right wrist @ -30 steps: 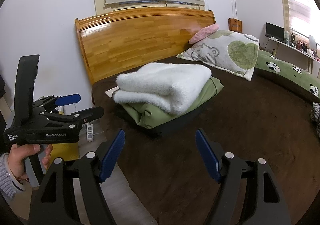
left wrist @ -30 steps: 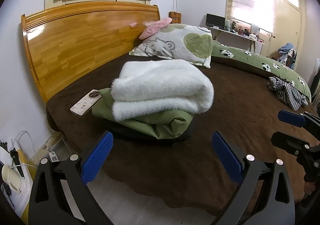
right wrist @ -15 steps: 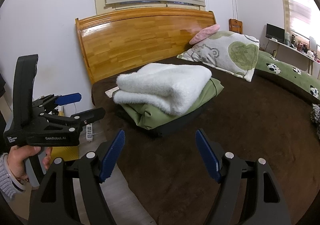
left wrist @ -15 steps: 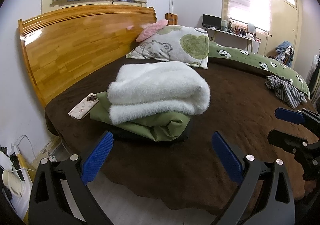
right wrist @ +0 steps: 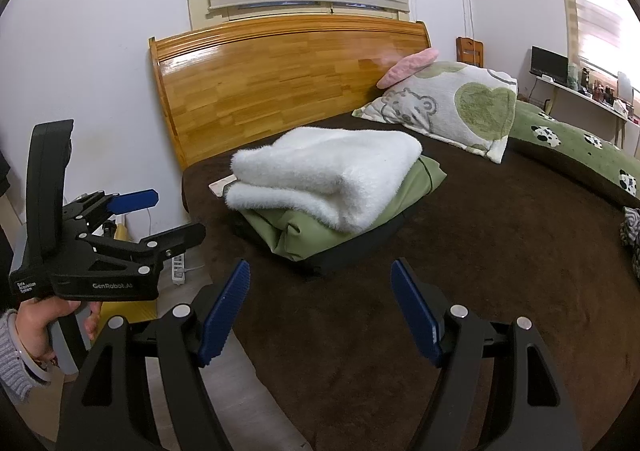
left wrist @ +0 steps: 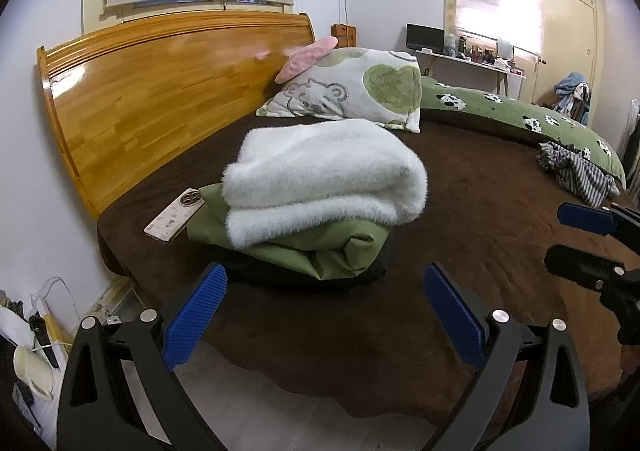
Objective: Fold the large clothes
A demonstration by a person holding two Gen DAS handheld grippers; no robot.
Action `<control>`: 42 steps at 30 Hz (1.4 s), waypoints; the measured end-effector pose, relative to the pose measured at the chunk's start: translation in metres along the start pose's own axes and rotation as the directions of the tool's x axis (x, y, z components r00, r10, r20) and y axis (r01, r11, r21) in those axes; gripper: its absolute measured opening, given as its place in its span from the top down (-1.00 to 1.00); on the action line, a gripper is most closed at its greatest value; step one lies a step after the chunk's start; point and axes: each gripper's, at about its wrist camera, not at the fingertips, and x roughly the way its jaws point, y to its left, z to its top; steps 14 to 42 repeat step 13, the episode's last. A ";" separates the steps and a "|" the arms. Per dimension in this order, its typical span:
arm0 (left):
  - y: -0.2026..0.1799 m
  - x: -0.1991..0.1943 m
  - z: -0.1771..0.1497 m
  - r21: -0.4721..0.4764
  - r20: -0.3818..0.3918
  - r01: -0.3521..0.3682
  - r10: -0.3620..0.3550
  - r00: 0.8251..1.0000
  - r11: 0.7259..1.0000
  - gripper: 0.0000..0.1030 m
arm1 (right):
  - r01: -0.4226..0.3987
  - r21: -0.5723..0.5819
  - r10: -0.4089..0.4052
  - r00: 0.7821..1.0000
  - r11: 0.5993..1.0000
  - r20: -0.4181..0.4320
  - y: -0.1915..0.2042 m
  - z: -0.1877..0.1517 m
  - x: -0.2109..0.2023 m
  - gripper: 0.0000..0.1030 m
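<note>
A folded pile lies on the brown bed cover [left wrist: 480,251]: a white fluffy garment [left wrist: 320,179] [right wrist: 328,179] on a green one [left wrist: 320,247] [right wrist: 320,235], with a black layer [right wrist: 352,251] underneath. My left gripper [left wrist: 324,275] hovers open just in front of the pile, nothing between its blue pads. My right gripper [right wrist: 320,267] is open too, short of the pile's near corner. A crumpled striped garment [left wrist: 576,171] lies apart at the right of the bed. Each gripper shows in the other's view, the left gripper [right wrist: 180,213] held by a hand [right wrist: 36,323].
A phone [left wrist: 176,215] rests beside the pile near the wooden headboard [left wrist: 160,99]. A bear-print pillow [left wrist: 352,91] and green panda duvet [left wrist: 520,115] lie further back. Below the bed edge are a power strip [right wrist: 179,267] and a mug [left wrist: 32,371].
</note>
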 end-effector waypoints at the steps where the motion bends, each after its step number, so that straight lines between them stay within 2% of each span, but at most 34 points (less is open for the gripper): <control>1: 0.001 0.000 0.000 -0.009 0.001 -0.003 0.003 1.000 1.000 -0.87 | 0.001 0.001 -0.001 1.000 1.000 0.000 0.001 0.000 0.000 -0.42; 9: 0.008 -0.001 0.003 -0.052 -0.002 0.006 -0.006 1.000 0.999 -0.87 | 0.003 -0.002 -0.003 1.000 1.000 -0.004 -0.001 0.000 0.000 -0.43; 42: 0.009 -0.001 0.002 -0.050 -0.001 0.002 -0.002 1.000 0.999 -0.87 | 0.001 -0.003 -0.001 1.000 1.000 -0.004 -0.001 0.000 -0.001 -0.43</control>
